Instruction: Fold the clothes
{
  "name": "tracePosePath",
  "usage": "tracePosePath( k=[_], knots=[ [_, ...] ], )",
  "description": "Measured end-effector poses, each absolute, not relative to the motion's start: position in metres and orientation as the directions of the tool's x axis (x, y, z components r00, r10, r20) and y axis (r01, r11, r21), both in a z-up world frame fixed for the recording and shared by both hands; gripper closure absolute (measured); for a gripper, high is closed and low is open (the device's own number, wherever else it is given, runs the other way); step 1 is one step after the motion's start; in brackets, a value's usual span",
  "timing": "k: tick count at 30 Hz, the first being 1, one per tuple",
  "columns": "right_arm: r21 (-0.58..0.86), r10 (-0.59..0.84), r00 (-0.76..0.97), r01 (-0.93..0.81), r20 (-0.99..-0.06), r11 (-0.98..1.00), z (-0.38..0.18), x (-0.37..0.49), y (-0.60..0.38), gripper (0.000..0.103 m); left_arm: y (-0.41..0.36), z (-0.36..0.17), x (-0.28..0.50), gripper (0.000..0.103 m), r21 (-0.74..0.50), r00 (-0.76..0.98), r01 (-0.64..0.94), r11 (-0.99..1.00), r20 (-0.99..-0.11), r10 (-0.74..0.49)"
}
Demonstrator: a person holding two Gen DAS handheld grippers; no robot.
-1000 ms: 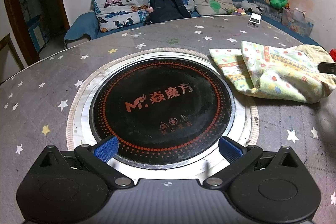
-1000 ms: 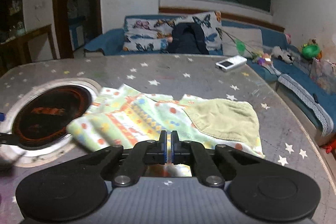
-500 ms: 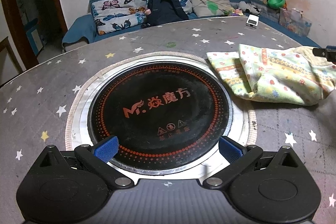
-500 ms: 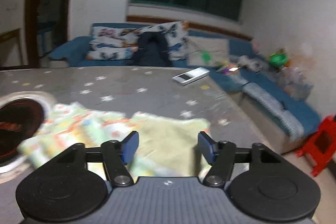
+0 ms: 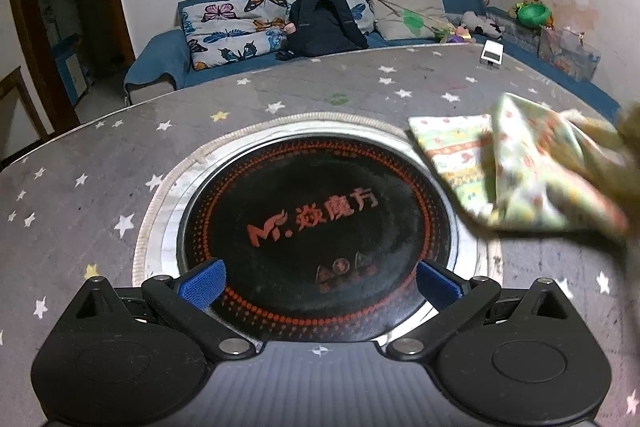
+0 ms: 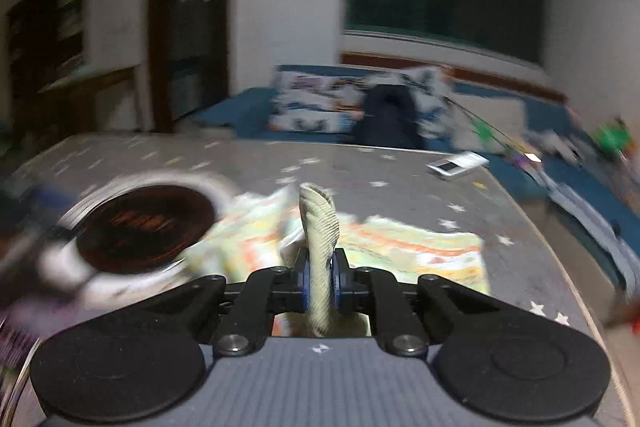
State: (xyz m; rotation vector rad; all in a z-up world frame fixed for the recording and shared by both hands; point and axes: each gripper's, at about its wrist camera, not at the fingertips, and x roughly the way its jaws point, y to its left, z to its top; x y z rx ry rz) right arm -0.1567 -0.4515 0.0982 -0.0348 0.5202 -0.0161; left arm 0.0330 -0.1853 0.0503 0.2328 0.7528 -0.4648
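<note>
Right tool clenched on ribbed cuff of patterned garment, cuff pulled up off star-print counter, rest of garment lying R of round cooktop, left tool released, fingers wide, hovering over cooktop.

Garment: small, pale green-yellow print with orange bands and red dots; plain yellowish ribbed edge. Partly folded, lying on the star-patterned table, one corner lapping the rim of the round black cooktop. Ribbed edge lifted upright off the table, pinched between the right gripper pads. Cloth below it bunched, blurred in both views.
</note>
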Motion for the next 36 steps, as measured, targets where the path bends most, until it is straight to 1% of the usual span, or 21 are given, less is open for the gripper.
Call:
tracePosePath(
  k=[3, 6, 8, 9, 10, 12, 14, 17, 18, 20, 23, 25, 28, 31, 33, 35, 36],
  knots=[
    [-0.06, 0.026, 0.84, -0.07, -0.543, 0.996, 0.094, -0.184, -0.428, 0.094, -0.194, 0.057, 0.032, 0.0, 0.037, 0.636, 0.511, 0.859, -0.688, -0.349],
    [-0.051, 0.085, 0.776, -0.148, -0.625, 0.988, 0.08, -0.203, -0.411, 0.092, -0.205, 0.064, 0.03, 0.0, 0.037, 0.634, 0.542, 0.84, -0.674, -0.38],
    [-0.043, 0.103, 0.74, -0.175, -0.664, 0.984, 0.074, -0.213, -0.405, 0.084, -0.215, 0.069, 0.026, 0.0, 0.039, 0.629, 0.57, 0.821, -0.663, -0.405],
    [-0.03, 0.112, 0.728, -0.179, -0.676, 0.983, 0.074, -0.218, -0.403, 0.078, -0.219, 0.071, 0.024, 0.0, 0.041, 0.627, 0.585, 0.81, -0.657, -0.42],
    [-0.017, 0.123, 0.726, -0.182, -0.676, 0.983, 0.076, -0.221, -0.403, 0.072, -0.222, 0.073, 0.022, 0.0, 0.045, 0.626, 0.595, 0.802, -0.652, -0.428],
    [0.002, 0.134, 0.753, -0.173, -0.645, 0.985, 0.091, -0.225, -0.405, 0.067, -0.23, 0.077, 0.019, 0.0, 0.053, 0.625, 0.614, 0.788, -0.642, -0.444],
    [0.025, 0.138, 0.785, -0.154, -0.604, 0.988, 0.104, -0.223, -0.413, 0.064, -0.23, 0.076, 0.019, 0.0, 0.057, 0.627, 0.611, 0.789, -0.644, -0.439],
    [0.098, 0.169, 0.814, -0.138, -0.555, 0.986, 0.12, -0.21, -0.429, 0.052, -0.229, 0.075, 0.02, 0.0, 0.064, 0.629, 0.606, 0.793, -0.648, -0.429],
    [0.111, 0.175, 0.817, -0.136, -0.55, 0.984, 0.121, -0.202, -0.432, 0.047, -0.228, 0.075, 0.021, 0.0, 0.066, 0.63, 0.605, 0.794, -0.649, -0.426],
    [0.136, 0.185, 0.822, -0.132, -0.539, 0.982, 0.123, -0.184, -0.44, 0.045, -0.227, 0.074, 0.021, 0.0, 0.07, 0.632, 0.601, 0.796, -0.652, -0.42],
    [0.184, 0.192, 0.813, -0.107, -0.55, 0.977, 0.117, -0.151, -0.453, 0.043, -0.226, 0.072, 0.022, 0.0, 0.077, 0.634, 0.596, 0.799, -0.655, -0.41],
    [0.237, 0.207, 0.8, -0.084, -0.563, 0.968, 0.107, -0.125, -0.463, 0.043, -0.226, 0.072, 0.023, 0.0, 0.081, 0.636, 0.593, 0.801, -0.658, -0.404],
    [0.273, 0.193, 0.789, -0.033, -0.584, 0.961, 0.091, -0.091, -0.472, 0.043, -0.224, 0.07, 0.024, 0.0, 0.088, 0.639, 0.587, 0.804, -0.661, -0.394],
    [0.368, 0.207, 0.776, 0.034, -0.595, 0.929, 0.073, -0.06, -0.483, 0.043, -0.219, 0.07, 0.026, 0.0, 0.088, 0.642, 0.577, 0.812, -0.664, -0.384],
    [0.403, 0.208, 0.768, 0.07, -0.605, 0.913, 0.062, -0.047, -0.485, 0.043, -0.214, 0.07, 0.028, 0.0, 0.086, 0.644, 0.568, 0.819, -0.666, -0.377],
    [0.423, 0.215, 0.764, 0.083, -0.608, 0.902, 0.054, -0.037, -0.483, 0.047, -0.21, 0.07, 0.03, 0.0, 0.087, 0.648, 0.562, 0.823, -0.664, -0.372],
    [0.426, 0.221, 0.765, 0.077, -0.605, 0.901, 0.052, -0.034, -0.48, 0.051, -0.209, 0.07, 0.031, 0.0, 0.088, 0.65, 0.558, 0.825, -0.664, -0.369]
  ],
)
